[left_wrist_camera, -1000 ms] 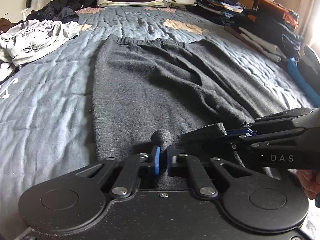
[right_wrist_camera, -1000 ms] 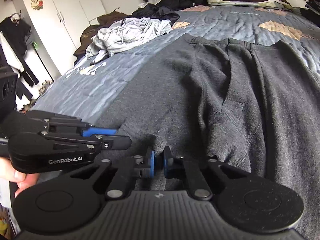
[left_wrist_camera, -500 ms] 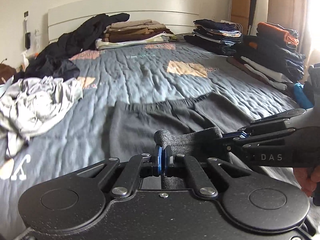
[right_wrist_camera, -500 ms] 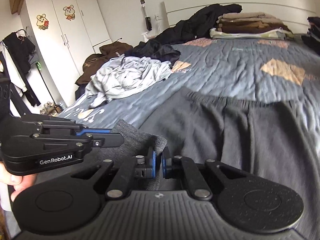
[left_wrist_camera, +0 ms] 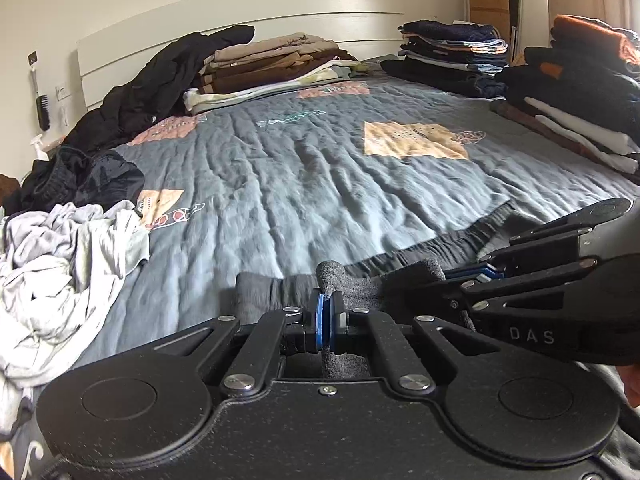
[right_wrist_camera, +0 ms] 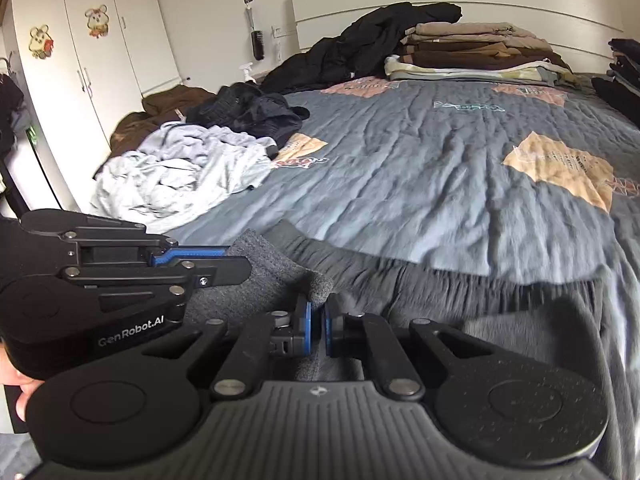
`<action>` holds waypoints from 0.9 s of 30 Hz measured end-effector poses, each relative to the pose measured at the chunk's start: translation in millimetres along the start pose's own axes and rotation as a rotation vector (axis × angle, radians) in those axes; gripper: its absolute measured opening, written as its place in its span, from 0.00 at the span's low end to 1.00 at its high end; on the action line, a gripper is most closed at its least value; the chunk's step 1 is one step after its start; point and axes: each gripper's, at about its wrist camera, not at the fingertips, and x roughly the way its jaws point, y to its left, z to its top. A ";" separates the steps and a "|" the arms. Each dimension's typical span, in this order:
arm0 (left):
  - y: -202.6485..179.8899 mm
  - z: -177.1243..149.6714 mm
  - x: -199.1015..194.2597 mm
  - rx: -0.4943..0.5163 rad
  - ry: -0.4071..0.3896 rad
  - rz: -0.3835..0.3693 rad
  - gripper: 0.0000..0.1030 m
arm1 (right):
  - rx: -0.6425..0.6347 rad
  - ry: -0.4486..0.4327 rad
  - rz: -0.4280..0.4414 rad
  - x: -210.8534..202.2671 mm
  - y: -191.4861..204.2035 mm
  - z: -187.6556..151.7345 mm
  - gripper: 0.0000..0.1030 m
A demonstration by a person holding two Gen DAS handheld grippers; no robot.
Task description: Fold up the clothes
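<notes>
Both grippers hold the leg end of the dark grey trousers point(left_wrist_camera: 372, 280), lifted off the bed point(left_wrist_camera: 320, 168). The left gripper point(left_wrist_camera: 326, 316) is closed tight on a bunched cuff, and the right gripper point(right_wrist_camera: 316, 330) is closed on the neighbouring cuff, the two tools just beside each other at the same height. The trousers' long axis runs straight ahead from the fingers toward the headboard point(left_wrist_camera: 240, 40), and the elastic waistband point(right_wrist_camera: 460, 280) lies flat on the quilt just beyond the held cuffs; neither hand is clearly nearer it. My judgement: the fold turns on carrying the cuffs forward onto that waistband. Compared with a second ago, the cuffs have risen and travelled forward, so far less trouser cloth shows ahead.
</notes>
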 end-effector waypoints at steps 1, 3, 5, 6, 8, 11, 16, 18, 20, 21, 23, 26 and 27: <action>0.5 0.4 5.7 0.003 0.002 0.005 0.03 | -0.001 0.002 -0.006 7.5 -3.8 3.7 0.06; 0.8 0.4 16.4 0.013 0.009 0.015 0.03 | -0.002 0.006 -0.019 22.6 -11.3 11.1 0.06; 1.9 -0.7 24.5 0.019 0.017 0.027 0.03 | -0.005 0.013 -0.027 36.4 -16.7 15.3 0.06; 3.0 -1.3 27.2 0.018 0.019 0.032 0.03 | -0.003 0.017 -0.028 41.6 -18.3 14.8 0.06; 5.7 -1.5 32.1 0.014 0.022 0.041 0.03 | 0.005 0.022 -0.032 50.7 -20.7 14.2 0.06; 9.3 -2.5 38.9 -0.002 0.044 0.056 0.03 | 0.011 0.012 -0.034 59.4 -22.3 14.8 0.06; 17.1 -7.6 24.9 -0.059 0.046 0.039 0.06 | 0.056 0.038 -0.030 64.0 -26.0 18.0 0.16; 21.8 -8.6 3.2 -0.093 0.014 0.023 0.07 | 0.048 0.017 -0.026 51.2 -26.8 18.1 0.28; 24.1 -8.2 -17.4 -0.113 -0.014 0.010 0.07 | 0.022 -0.010 -0.023 27.4 -30.9 18.1 0.44; 24.6 -7.8 -27.1 -0.125 -0.024 0.001 0.07 | 0.009 -0.015 -0.017 15.2 -33.8 18.0 0.45; 19.9 -9.6 -45.0 -0.141 -0.030 -0.016 0.08 | -0.017 -0.025 -0.005 -9.0 -39.8 18.0 0.48; 10.6 -14.1 -71.9 -0.159 -0.037 -0.031 0.14 | -0.022 -0.015 -0.026 -44.3 -50.1 8.8 0.50; 6.5 -17.5 -81.7 -0.168 -0.039 -0.033 0.21 | -0.023 -0.012 -0.033 -56.0 -53.5 5.7 0.51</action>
